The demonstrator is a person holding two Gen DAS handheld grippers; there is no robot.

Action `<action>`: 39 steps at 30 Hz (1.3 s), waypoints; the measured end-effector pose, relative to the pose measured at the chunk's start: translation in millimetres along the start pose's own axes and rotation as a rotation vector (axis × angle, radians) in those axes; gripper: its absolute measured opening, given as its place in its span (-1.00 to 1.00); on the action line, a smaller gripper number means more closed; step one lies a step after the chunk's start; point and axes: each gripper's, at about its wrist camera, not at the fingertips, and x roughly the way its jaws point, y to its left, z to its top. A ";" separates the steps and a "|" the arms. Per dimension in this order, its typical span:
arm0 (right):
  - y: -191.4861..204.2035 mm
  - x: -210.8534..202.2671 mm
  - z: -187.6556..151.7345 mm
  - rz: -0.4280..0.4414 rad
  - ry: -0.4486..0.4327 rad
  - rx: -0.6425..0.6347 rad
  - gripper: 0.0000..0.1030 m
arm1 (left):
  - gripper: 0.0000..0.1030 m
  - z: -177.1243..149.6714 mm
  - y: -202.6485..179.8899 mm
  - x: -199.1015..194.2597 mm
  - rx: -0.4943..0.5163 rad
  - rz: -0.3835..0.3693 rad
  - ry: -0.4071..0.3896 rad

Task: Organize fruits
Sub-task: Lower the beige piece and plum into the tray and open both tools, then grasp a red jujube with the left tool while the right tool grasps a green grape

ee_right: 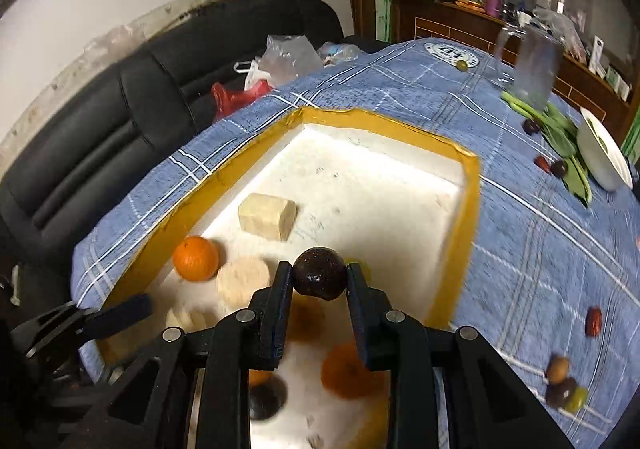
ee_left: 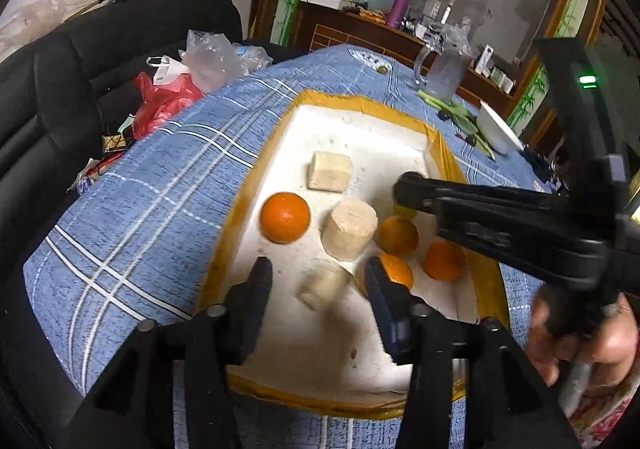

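A dark round fruit (ee_right: 319,276) is clamped between the right gripper (ee_right: 318,277) fingers above the foam tray (ee_right: 466,193), while the left gripper (ee_left: 316,281) fingers stand apart over a blurred pale block (ee_left: 322,287); if released carelessly, the fruit could roll among the oranges (ee_right: 196,258).
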 end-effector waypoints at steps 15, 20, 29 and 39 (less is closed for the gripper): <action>-17.4 -48.0 -15.6 -0.052 -0.101 0.022 -0.07 | 0.28 -1.9 -13.0 -16.2 0.030 0.016 -0.021; -49.3 -86.3 -44.5 -0.070 -0.143 0.088 0.07 | 0.44 -3.8 -32.8 -31.7 0.089 0.032 -0.066; -146.7 -152.0 -113.9 -0.228 -0.166 0.240 0.07 | 0.46 -11.6 -77.0 -38.2 0.171 -0.032 -0.059; -198.7 -151.2 -153.5 -0.225 -0.146 0.361 0.07 | 0.45 -33.4 -153.6 -24.5 0.319 -0.143 0.025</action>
